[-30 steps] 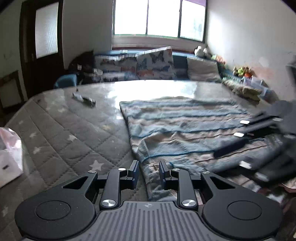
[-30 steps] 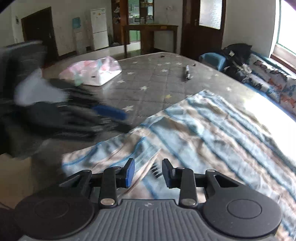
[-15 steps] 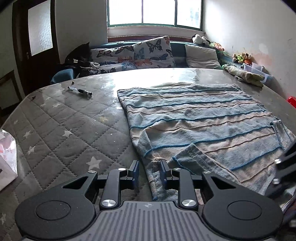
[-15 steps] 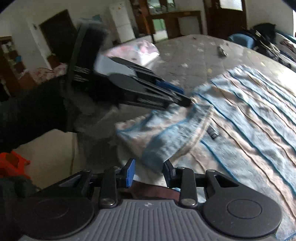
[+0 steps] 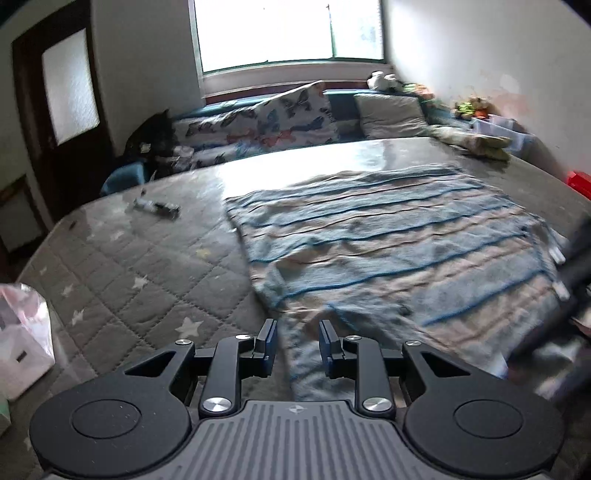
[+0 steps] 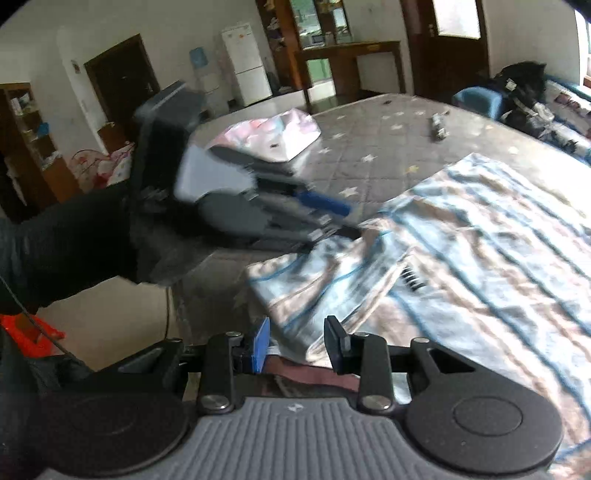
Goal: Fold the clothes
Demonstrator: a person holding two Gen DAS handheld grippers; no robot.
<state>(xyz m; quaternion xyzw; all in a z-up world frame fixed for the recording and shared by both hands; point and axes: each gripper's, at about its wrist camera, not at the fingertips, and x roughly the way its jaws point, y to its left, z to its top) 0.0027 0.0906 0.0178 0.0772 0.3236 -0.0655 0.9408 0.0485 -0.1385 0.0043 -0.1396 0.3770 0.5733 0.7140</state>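
**Q:** Since half a second ago, what has shifted?

**A:** Both tools have changed pose. The left tool (image 5: pixel 297 341) now sits with the near-left corner flap of the striped garment (image 5: pixel 399 258) between its parted blue-padded fingers (image 5: pixel 266 345); whether the pads actually press the cloth cannot be told. In the right wrist view the left tool (image 6: pixel 332 218) has dropped lower, its tips at the garment's (image 6: pixel 480 251) near edge.

**Q:** And the right tool?

**A:** The right tool (image 6: pixel 297 345) stands open, fingers apart, above the turned-back corner of the garment, holding nothing. In the left wrist view it shows only as a dark blur (image 5: pixel 576 295) at the frame's right edge.

**Q:** Where does the garment lie?

**A:** Spread flat on the grey quilted, star-printed mattress (image 5: pixel 122 266), blue and tan stripes running across, with one near corner folded over onto itself.

**Q:** Surroundings?

**A:** A small dark object (image 5: pixel 157 208) lies on the mattress left of the garment; a pink-and-white bag (image 6: pixel 269 133) rests nearer the left edge; butterfly-print cushions (image 5: pixel 291 118) line the wall beneath the window (image 5: pixel 288 31).
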